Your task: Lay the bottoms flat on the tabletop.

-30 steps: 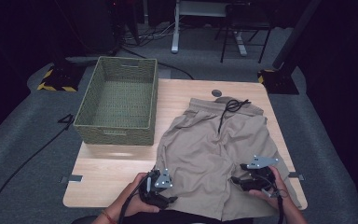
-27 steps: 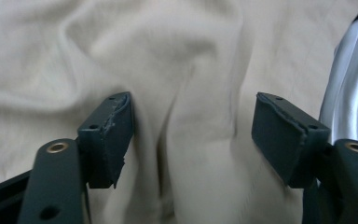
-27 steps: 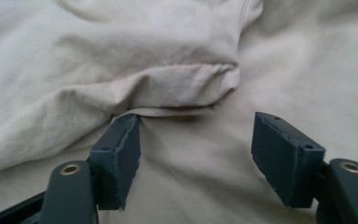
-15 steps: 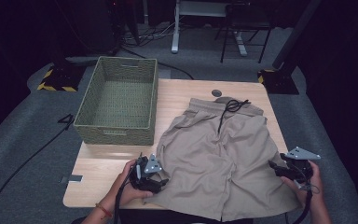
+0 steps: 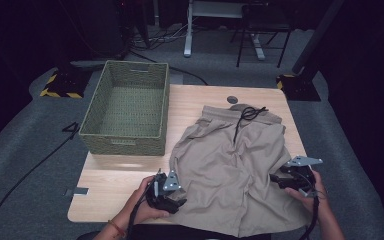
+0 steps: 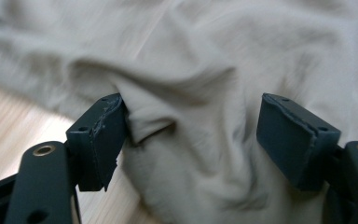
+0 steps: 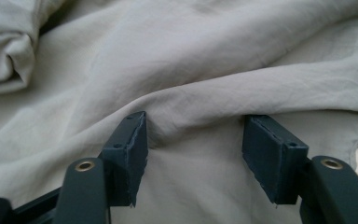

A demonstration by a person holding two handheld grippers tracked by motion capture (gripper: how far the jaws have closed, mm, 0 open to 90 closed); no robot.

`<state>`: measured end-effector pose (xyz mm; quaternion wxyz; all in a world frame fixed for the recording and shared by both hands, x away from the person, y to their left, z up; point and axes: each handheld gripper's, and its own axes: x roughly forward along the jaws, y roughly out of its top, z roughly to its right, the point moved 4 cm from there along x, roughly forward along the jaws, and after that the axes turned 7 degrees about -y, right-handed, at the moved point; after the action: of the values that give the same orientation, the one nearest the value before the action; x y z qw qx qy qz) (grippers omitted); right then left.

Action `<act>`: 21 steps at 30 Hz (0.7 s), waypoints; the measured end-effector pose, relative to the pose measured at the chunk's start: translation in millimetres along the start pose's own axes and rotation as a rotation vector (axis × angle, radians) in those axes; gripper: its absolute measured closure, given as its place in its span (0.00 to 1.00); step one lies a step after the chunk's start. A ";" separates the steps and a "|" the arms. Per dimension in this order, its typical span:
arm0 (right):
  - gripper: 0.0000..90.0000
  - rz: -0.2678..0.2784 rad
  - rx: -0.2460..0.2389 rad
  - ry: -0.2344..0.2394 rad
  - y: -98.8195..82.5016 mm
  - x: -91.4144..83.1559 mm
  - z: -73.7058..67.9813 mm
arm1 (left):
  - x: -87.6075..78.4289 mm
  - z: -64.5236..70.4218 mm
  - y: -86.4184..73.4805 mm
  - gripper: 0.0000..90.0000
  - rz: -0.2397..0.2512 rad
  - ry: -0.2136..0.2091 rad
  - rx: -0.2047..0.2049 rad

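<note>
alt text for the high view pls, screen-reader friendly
Beige shorts lie spread on a wooden table, with a left gripper at their near left edge and a right gripper at their right edge, jaws apart. An empty green woven basket sits on the table's left.

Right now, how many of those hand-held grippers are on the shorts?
2: the left hand-held gripper at the shorts' near left edge, the right hand-held gripper at their right edge.

A light wooden table [image 5: 130, 190] stands on grey carpet [image 5: 25, 165]; behind it, dark room with white desk legs [image 5: 187, 30], perhaps a chair [image 5: 260, 30], and hazard-striped blocks [image 5: 60, 86]
</note>
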<state>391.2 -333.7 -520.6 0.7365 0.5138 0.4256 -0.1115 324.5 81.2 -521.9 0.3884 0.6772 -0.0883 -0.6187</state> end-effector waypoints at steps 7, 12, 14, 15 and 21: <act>0.39 0.085 0.028 -0.080 33.0 -6.9 12.1 | 3.1 2.7 50.9 0.26 0.063 -0.028 0.073; 0.38 0.011 0.057 -0.117 44.2 23.5 37.1 | 24.5 2.0 64.0 0.26 0.030 -0.061 0.096; 0.38 -0.019 0.080 -0.082 46.3 36.3 42.7 | 34.1 4.6 65.8 0.26 0.018 -0.071 0.082; 0.37 -0.026 0.096 -0.058 48.3 41.7 44.1 | 37.0 6.9 66.9 0.26 0.021 -0.086 0.073; 0.35 -0.045 0.103 -0.030 65.9 63.1 44.2 | 52.9 9.5 64.5 0.25 -0.028 -0.112 0.081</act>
<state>492.2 -324.6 -518.9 0.7128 0.5394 0.4197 -0.1576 350.8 1.4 -521.1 0.3462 0.6580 -0.1253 -0.6569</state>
